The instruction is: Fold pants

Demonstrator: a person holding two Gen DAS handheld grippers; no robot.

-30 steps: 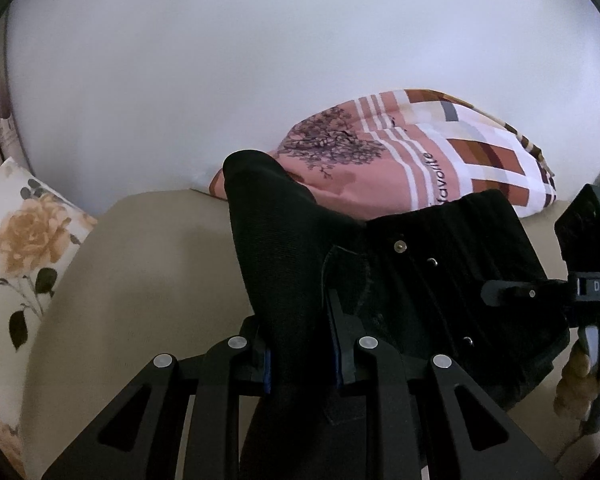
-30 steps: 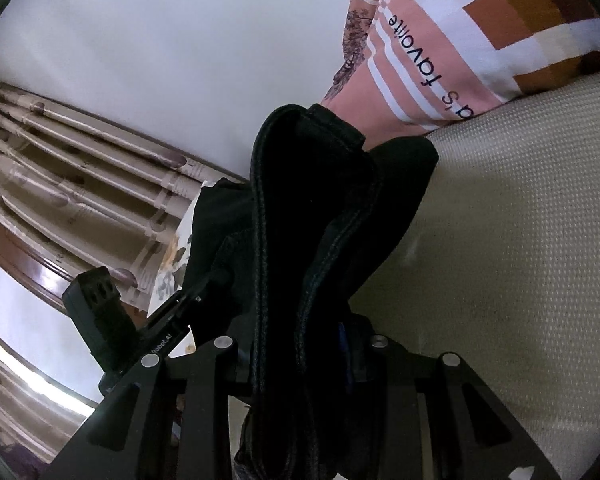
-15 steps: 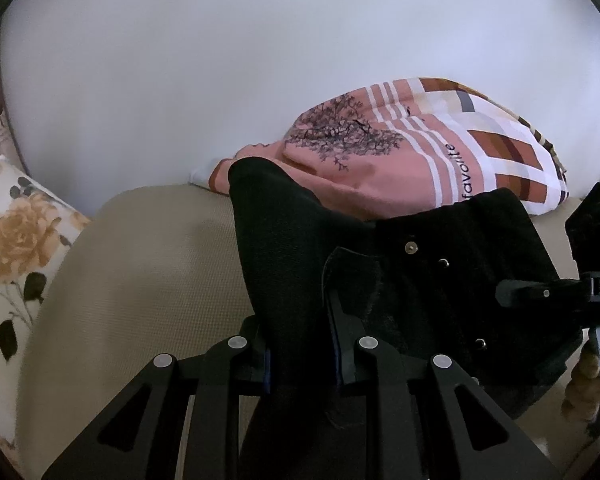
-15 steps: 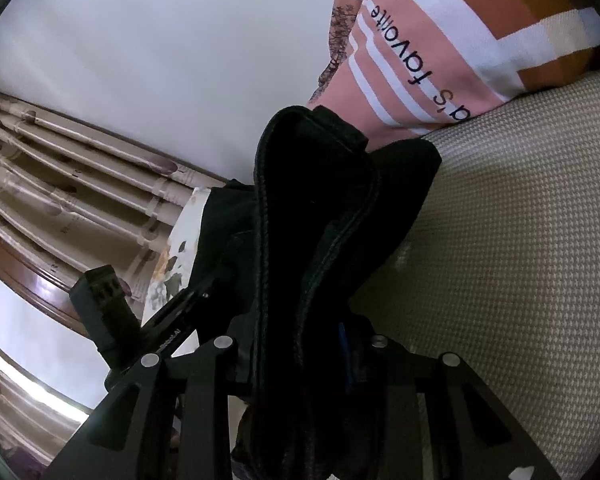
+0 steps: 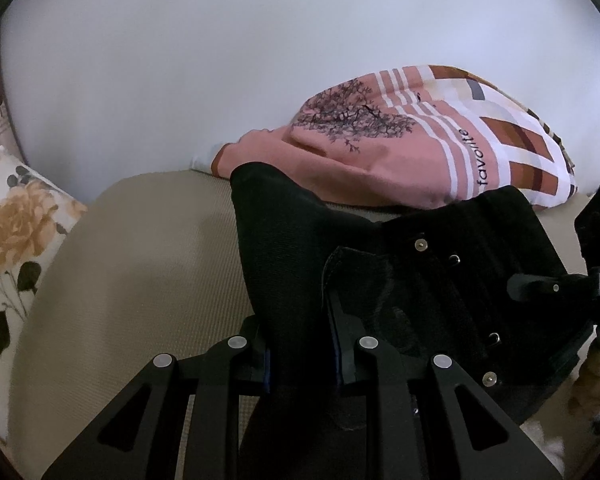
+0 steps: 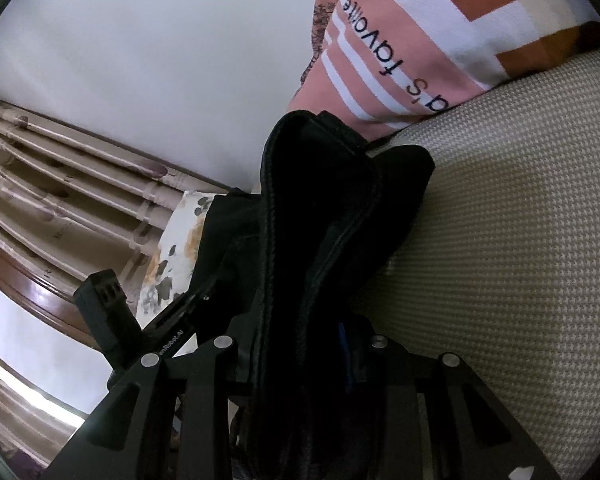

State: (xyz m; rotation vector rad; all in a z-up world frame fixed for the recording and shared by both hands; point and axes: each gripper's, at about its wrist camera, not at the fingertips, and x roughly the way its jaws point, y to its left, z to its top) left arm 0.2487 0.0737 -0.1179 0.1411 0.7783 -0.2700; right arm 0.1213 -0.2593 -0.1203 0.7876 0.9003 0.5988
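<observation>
Since a second ago both views have shifted a little: in the left wrist view the pink pillow [image 5: 420,152] sits higher and more of the beige cover [image 5: 140,264] shows ahead, while in the right wrist view the pillow [image 6: 412,52] has slid up and right. The grip on the cloth has not changed.

Black pants [image 5: 380,280] hang bunched between the two grippers above the cover. The left gripper [image 5: 302,344] has its jaws closed on a thick fold of the pants, which rises between the fingers and peaks in front of the pillow. To its right the waistband spreads out with a row of metal studs [image 5: 420,245] down it, and reaches across to the right gripper [image 5: 552,288], seen at the right edge.

In the right wrist view the right gripper [image 6: 304,340] also clamps the pants [image 6: 320,208]; several seamed layers stand up between its fingers. The left gripper [image 6: 172,320] shows at lower left, with cloth stretched to it. Beige cover [image 6: 500,240] fills the right side.

A floral cushion [image 5: 12,240] lies at the left edge of the left view, against a white wall [image 5: 260,60]. Curtains [image 6: 60,184] hang at the left of the right view.
</observation>
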